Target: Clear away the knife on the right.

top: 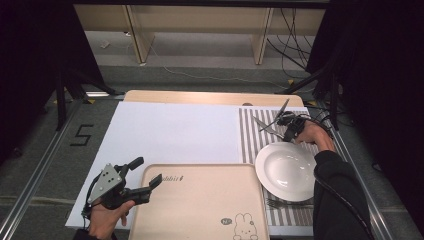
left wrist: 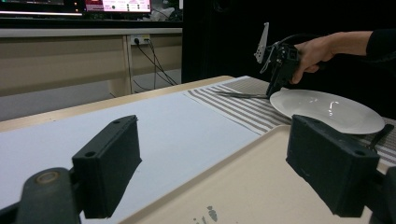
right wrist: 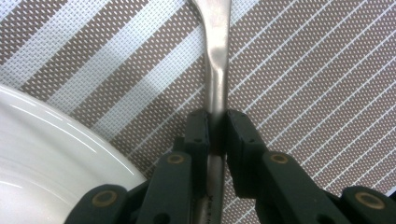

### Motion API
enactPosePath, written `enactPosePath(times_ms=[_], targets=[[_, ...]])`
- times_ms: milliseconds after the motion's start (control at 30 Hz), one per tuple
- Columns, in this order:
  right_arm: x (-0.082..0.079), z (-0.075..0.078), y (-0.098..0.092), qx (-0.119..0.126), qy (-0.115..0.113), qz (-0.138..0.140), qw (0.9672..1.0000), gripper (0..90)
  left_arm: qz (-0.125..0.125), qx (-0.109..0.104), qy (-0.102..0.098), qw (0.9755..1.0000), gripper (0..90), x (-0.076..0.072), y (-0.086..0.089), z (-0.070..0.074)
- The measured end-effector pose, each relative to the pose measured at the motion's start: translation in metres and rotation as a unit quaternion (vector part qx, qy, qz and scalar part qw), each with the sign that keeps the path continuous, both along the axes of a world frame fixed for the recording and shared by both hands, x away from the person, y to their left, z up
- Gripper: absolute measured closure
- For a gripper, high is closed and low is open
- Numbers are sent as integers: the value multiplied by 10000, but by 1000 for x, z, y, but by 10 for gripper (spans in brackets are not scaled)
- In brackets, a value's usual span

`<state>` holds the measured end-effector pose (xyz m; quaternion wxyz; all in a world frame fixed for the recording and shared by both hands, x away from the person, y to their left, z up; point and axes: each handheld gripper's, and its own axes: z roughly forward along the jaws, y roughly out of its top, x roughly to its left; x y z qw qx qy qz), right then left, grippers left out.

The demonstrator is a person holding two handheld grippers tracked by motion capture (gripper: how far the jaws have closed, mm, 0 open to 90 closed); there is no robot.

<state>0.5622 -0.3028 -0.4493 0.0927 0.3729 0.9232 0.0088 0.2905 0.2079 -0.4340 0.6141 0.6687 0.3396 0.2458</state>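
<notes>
The spoon (right wrist: 217, 56), slim plain steel, lies on the striped mat (right wrist: 303, 70), its handle clamped in the right gripper (right wrist: 215, 128) jaws.

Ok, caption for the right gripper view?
Right gripper shut on a metal utensil handle above the striped mat, beside the plate.

A white plate (top: 286, 170) sits on a brown-and-white striped placemat (top: 248, 131), beside a beige tray (top: 200, 200) printed with a small white rabbit, near a silver utensil (right wrist: 216, 51).

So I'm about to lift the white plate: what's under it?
The white plate rests on the striped placemat. A fork lies at its near edge; whether its handle runs beneath, or what else the plate covers, cannot be seen.
</notes>
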Motion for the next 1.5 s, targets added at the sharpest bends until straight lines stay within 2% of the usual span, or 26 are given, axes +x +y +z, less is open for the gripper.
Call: enactPosePath(times_ms=[100, 167, 200, 333, 367, 433, 533, 633, 800, 867, 900, 967, 1000, 1100, 1133, 1167, 1200, 1233, 1267, 1300, 1333, 1367, 1400, 1433, 1467, 1500], targets=[[0, 1, 0, -12, -100, 33, 9999, 801, 10, -3, -4, 10000, 168, 0, 0, 0], [1, 4, -1, -19, -251, 75, 9997, 801, 12, -10, -7, 10000, 168, 0, 0, 0], [1, 7, 0, -40, -297, -8, 9995, 801, 13, -13, -8, 10000, 168, 0, 1, 0], [2, 10, 0, -61, -488, -19, 9988, 802, 15, -13, -8, 10000, 168, 0, 0, 0], [2, 12, 1, -93, -622, -22, 9980, 802, 15, -12, -7, 10000, 168, 0, 0, 0], [3, 15, 1, -130, -676, 94, 9976, 802, 17, -10, -7, 10000, 168, 0, 1, 0], [3, 16, 3, -123, -702, 1, 9975, 802, 16, -10, -11, 10000, 168, 0, 0, 0], [4, 21, 4, -99, -826, 0, 9965, 802, 16, -16, -10, 10000, 168, 0, 1, 0], [5, 32, 4, 92, -1047, -57, 9944, 802, 12, -7, -11, 10000, 168, 0, 0, 0], [5, 35, 4, 185, -1005, -116, 9947, 802, 12, -9, -10, 10000, 168, 0, 0, 0], [3, 39, 4, 405, -1015, -264, 9937, 802, 11, -4, -8, 10000, 168, 0, 1, 0], [2, 42, 4, 622, -966, -354, 9927, 802, 14, -10, -6, 10000, 168, 0, 1, 0], [2, 42, 4, 622, -966, -354, 9927, 802, 12, -16, -8, 10000, 168, 0, 1, 0], [-2, 47, 2, 1140, -968, -347, 9881, 802, 9, -16, -5, 10000, 168, 0, 0, 0], [-2, 47, 2, 1140, -968, -347, 9881, 802, 9, -16, -5, 10000, 168, 0, 0, 0], [-6, 49, 1, 1431, -972, -437, 9840, 802, 8, -19, 2, 10000, 167, 0, 0, 0], [-6, 49, 1, 1431, -972, -437, 9840, 802, 8, -19, 2, 10000, 168, 0, 0, 0], [-8, 50, 0, 1591, -973, -461, 9814, 802, 11, -25, 8, 10000, 168, 1, 0, 0], [-14, 52, 0, 1947, -901, -528, 9753, 802, 19, -37, 28, 10000, 167, 1, 1, 0], [-16, 52, 0, 2024, -921, -534, 9735, 802, 25, -44, 53, 10000, 167, 1, 1, 0], [-16, 52, 0, 2024, -921, -534, 9735, 802, 25, -44, 53, 10000, 167, 1, 1, 0], [-21, 54, -1, 2343, -916, -573, 9661, 802, 38, -67, 63, 10000, 167, 1, 2, 0], [-23, 55, -1, 2424, -914, -597, 9640, 802, 41, -85, 63, 9999, 167, 1, 2, 0], [-25, 56, -3, 2535, -812, -540, 9624, 802, 48, -89, 59, 9999, 167, 1, 2, 0], [-25, 56, -3, 2535, -812, -540, 9624, 802, 48, -89, 59, 9999, 167, 1, 2, 0], [-31, 56, -3, 2840, -824, -591, 9534, 802, 52, -85, 58, 9999, 167, 1, 2, 0]])
